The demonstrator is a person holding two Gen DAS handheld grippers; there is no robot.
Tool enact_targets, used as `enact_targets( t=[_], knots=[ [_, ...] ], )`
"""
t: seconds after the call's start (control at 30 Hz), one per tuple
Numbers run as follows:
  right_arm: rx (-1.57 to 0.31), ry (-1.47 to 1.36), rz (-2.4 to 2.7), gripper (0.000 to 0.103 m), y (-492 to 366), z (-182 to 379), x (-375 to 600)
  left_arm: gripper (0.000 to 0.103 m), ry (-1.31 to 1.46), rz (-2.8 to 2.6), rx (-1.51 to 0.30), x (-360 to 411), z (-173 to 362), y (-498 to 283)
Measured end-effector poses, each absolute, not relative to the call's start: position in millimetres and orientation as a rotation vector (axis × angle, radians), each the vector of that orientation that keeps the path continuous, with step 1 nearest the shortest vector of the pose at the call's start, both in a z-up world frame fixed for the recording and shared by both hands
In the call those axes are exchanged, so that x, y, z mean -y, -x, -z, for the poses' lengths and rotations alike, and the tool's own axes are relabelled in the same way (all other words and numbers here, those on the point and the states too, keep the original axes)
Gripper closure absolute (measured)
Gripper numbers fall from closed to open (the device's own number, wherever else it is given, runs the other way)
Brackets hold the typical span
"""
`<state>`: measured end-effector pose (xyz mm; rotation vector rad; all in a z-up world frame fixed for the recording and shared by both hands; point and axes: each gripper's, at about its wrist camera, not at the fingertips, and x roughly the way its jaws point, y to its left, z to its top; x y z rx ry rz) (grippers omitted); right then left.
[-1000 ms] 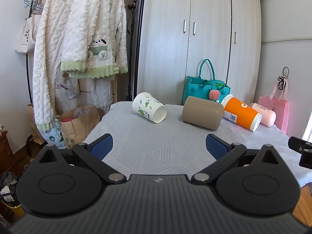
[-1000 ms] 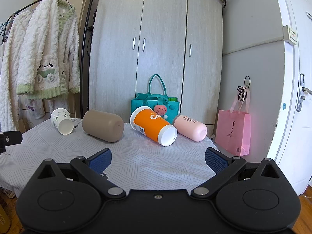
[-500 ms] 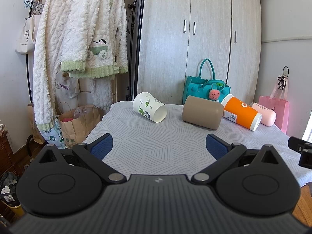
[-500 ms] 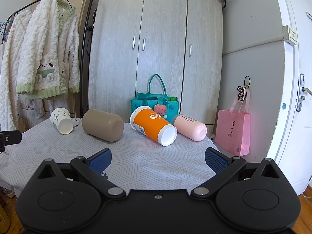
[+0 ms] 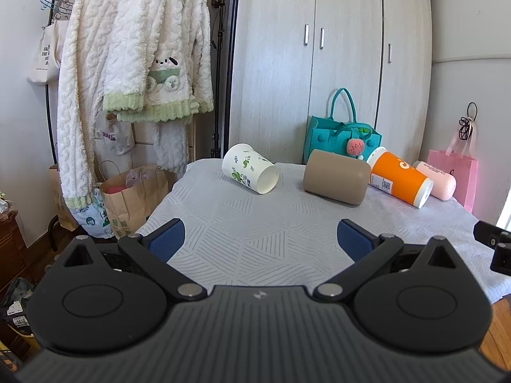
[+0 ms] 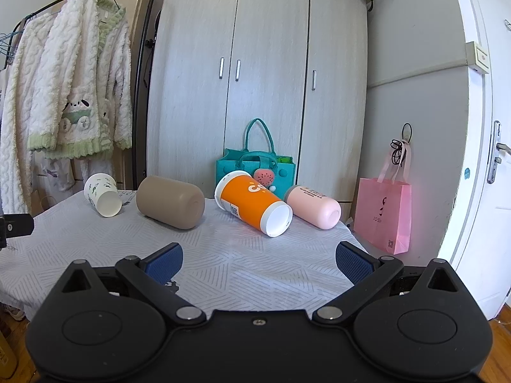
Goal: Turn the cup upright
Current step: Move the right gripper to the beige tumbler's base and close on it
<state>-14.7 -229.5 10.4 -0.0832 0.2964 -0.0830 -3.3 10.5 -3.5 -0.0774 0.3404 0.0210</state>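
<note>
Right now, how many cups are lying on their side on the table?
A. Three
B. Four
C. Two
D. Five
B: the white leaf-print cup, the tan cup, the orange cup and the pink cup all lie on their sides in a row on the table.

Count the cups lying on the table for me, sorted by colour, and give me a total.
White cup with green leaf print: 1
Tan cup: 1
Orange cup: 1
Pink cup: 1
Total: 4 cups, all lying on their sides on the table, none upright.
</note>
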Motion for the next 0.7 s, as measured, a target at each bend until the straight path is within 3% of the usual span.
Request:
enact_targets(
  t=[0.7],
  knots=[
    [-0.531,0.386,-0.544,0.000,-38.3,-87.6,211.1,0.000,0.182,0.158,-0.570,-21.6,-41.6,-60.2]
  ],
)
